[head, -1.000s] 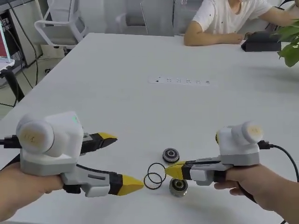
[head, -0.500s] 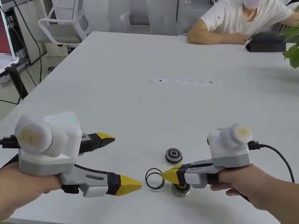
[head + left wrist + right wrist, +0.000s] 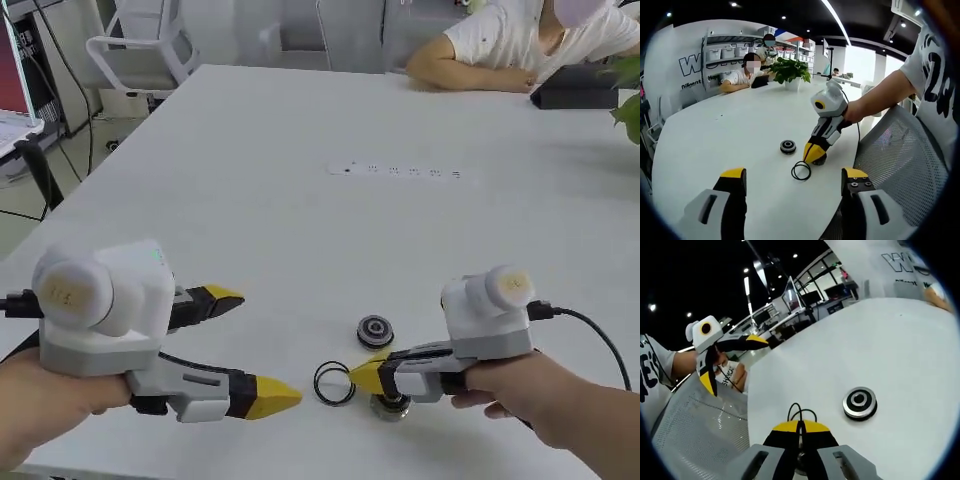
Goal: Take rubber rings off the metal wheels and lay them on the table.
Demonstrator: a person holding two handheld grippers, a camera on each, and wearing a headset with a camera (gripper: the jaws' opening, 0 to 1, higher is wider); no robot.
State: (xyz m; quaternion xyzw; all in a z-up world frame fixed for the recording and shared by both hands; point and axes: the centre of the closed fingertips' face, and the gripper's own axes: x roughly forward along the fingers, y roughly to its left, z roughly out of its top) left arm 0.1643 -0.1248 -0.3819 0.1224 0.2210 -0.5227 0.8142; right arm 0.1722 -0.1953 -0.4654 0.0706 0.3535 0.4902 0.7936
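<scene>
- The left gripper (image 3: 248,345) is at the lower left of the head view. Its yellow-tipped jaws are spread wide and hold nothing.
- The right gripper (image 3: 365,375), at the lower right, has its jaws closed tip to tip. I cannot tell whether they pinch anything.
- Two black rubber rings (image 3: 333,384) lie overlapping on the white table (image 3: 300,200) at bottom centre, just left of the right gripper's tips.
- The lower metal wheel (image 3: 392,407) sits beneath the right gripper's jaws.
- The upper metal wheel (image 3: 375,330) lies apart, just above it in the frame.

White table (image 3: 250,180): wheels (image 3: 375,329), rubber rings (image 3: 333,384), power strip (image 3: 393,171).
</scene>
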